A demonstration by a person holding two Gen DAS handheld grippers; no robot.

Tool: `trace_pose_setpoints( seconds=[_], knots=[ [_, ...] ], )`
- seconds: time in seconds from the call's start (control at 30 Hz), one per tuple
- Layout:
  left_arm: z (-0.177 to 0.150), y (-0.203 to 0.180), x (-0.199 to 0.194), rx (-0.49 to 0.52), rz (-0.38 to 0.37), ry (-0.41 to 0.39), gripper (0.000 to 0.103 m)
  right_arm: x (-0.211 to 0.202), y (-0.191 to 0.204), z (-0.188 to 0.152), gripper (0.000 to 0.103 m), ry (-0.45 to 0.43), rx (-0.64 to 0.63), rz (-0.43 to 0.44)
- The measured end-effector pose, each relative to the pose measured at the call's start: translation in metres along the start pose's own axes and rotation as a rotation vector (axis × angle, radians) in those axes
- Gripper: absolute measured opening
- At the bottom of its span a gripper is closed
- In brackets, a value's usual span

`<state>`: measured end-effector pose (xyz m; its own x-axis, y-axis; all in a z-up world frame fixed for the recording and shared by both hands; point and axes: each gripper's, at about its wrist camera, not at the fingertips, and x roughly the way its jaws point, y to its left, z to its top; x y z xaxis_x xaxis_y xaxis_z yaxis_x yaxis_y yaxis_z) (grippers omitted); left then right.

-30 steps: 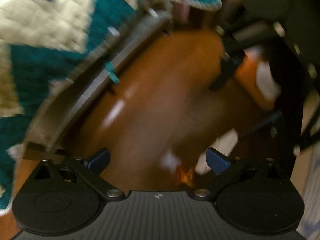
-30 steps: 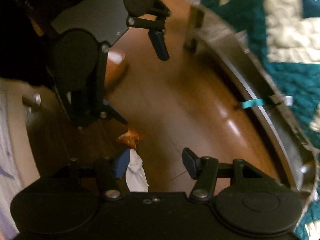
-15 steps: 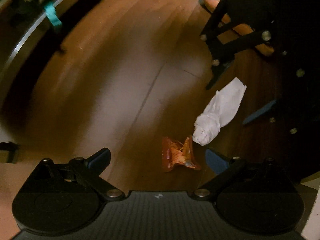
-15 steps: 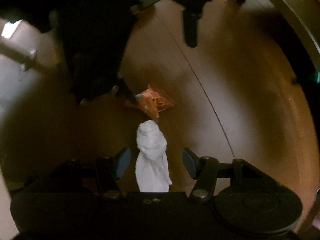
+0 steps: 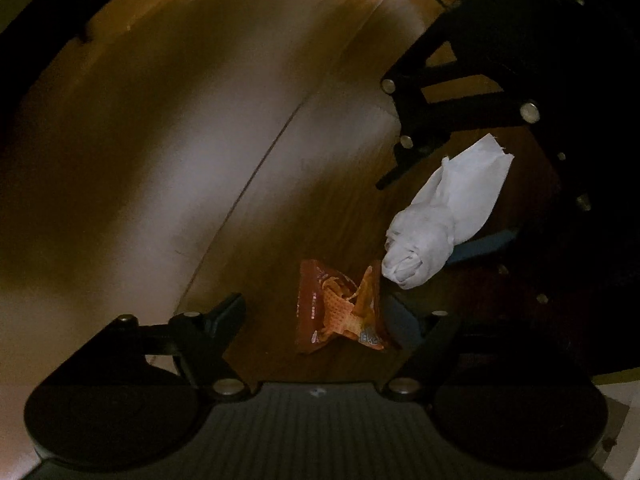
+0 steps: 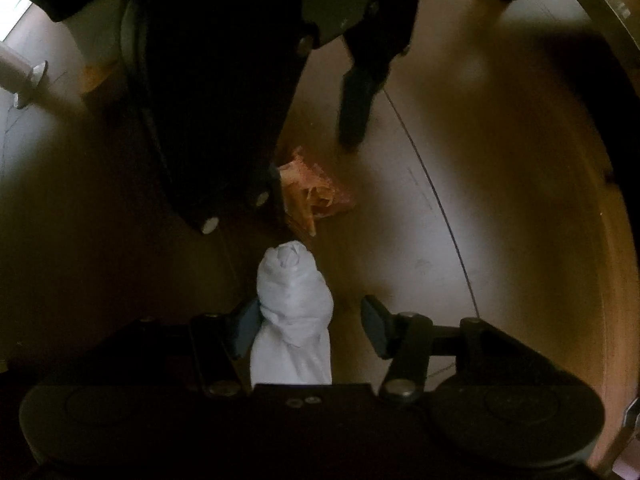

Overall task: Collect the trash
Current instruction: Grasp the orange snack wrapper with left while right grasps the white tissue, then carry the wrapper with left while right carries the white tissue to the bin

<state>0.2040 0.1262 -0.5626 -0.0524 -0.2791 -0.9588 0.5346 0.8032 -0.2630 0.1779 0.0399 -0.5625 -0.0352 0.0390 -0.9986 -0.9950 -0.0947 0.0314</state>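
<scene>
Floor: dark brown wood floor (image 5: 224, 128) with a plank seam running across it, dim light.
Left gripper (image 5: 316, 320): jaws part open and just been closing; orange snack wrapper (image 5: 340, 312) lies on the floor between them, hard by the right-hand jaw, the other jaw apart from it.
Right gripper (image 6: 308, 324): jaws part open, just been closing; white crumpled paper (image 6: 294, 300) lies between them, touching the left-hand jaw, a gap to the other.
Trash: wrapper and paper just beside each other.

Brown wooden floor (image 5: 168, 168) bears an orange wrapper (image 5: 340, 312) beside crumpled white paper (image 5: 440, 220)
</scene>
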Motion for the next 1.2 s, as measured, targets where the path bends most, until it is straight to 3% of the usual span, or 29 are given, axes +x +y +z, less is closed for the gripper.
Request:
trace_pose_setpoints(
  seconds=[0.07, 0.13, 0.23, 0.27, 0.37, 0.67, 0.87, 1.2],
  knots=[
    [-0.001, 0.002, 0.004, -0.013, -0.022, 0.013, 0.062, 0.000, -0.001, 0.001, 0.048, 0.000, 0.010, 0.000],
    [-0.001, 0.000, 0.003, -0.002, -0.022, -0.001, 0.060, 0.001, 0.000, 0.002, 0.025, 0.006, 0.009, -0.014],
    [0.000, 0.000, 0.003, -0.004, -0.030, -0.014, 0.055, 0.003, -0.001, 0.004, 0.018, 0.015, 0.020, -0.026],
    [0.000, 0.000, 0.003, -0.006, -0.036, -0.014, 0.044, 0.002, -0.002, 0.004, 0.017, 0.013, 0.024, -0.035],
    [-0.002, 0.001, 0.003, -0.016, -0.057, -0.009, 0.036, -0.003, -0.009, 0.002, 0.012, 0.016, 0.047, -0.050],
    [0.006, 0.000, -0.013, -0.048, -0.054, -0.014, 0.032, -0.046, -0.039, 0.003, 0.009, 0.002, 0.192, -0.128],
    [0.017, 0.002, -0.070, -0.086, -0.002, -0.076, 0.032, -0.117, -0.067, 0.007, 0.009, -0.057, 0.292, -0.211],
    [0.038, -0.018, -0.208, -0.182, 0.100, -0.248, 0.032, -0.253, -0.080, -0.002, 0.009, -0.236, 0.539, -0.285]
  ],
)
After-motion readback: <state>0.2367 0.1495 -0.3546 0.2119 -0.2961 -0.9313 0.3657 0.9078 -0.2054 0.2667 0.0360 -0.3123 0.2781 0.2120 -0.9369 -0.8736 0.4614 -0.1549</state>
